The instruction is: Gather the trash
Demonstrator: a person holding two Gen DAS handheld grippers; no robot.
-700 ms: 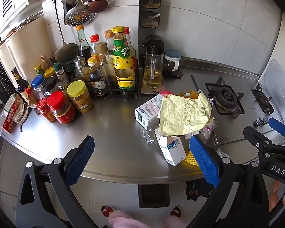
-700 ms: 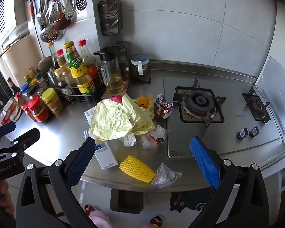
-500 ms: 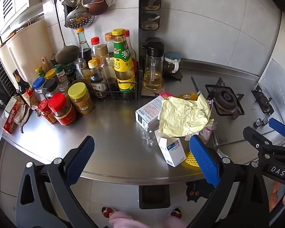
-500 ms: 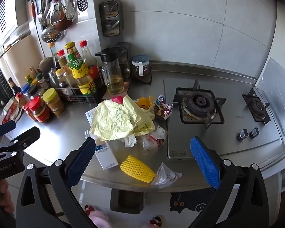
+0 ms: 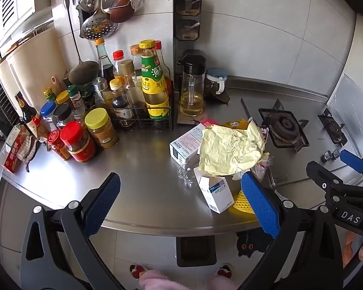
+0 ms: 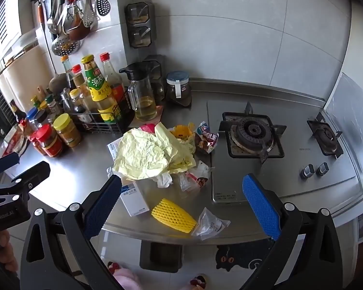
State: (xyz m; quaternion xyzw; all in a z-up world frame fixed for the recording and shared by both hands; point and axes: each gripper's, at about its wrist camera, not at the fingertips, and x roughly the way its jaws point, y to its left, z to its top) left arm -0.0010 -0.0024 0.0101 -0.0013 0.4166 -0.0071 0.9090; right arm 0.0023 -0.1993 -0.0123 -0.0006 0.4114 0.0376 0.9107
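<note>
Nothing is collected yet, as far as I can judge: both my tools hang off the near edge of the table [image 5: 142, 159], tilted down toward it, and every piece of trash lies on the steel

My left tool [image 5: 181, 205] has its jaws spread wide with nothing between the pads. Ahead of it and to its right sits the heap: a crumpled yellow paper [image 5: 232, 149] draped over a white box [image 5: 186, 142], and nearer me a small white and blue carton [image 5: 216, 193] standing just beside my right pad

My right tool [image 6: 181, 205] is spread wide too, and empty. Directly ahead of it, between the 2 pads as I look along them, lies a yellow foam net [image 6: 174, 215], with a clear plastic wrapper [image 6: 211, 223] just to its right near the table edge. Further ahead are torn clear wrappers [image 6: 193, 176] touching the yellow paper, and beyond those a red snack packet [image 6: 207, 137] and an orange packet [image 6: 181, 130] beside the gas burner [image 6: 251, 133]

So all of the work is left: at least 8 loose pieces by my count, some hidden under the paper. On the floor below the table edge I see a dark bin [image 6: 161, 256], probably where it all goes. The condiment bottles [image 5: 155, 82] far to my left are not trash, I think, and should stay
</note>
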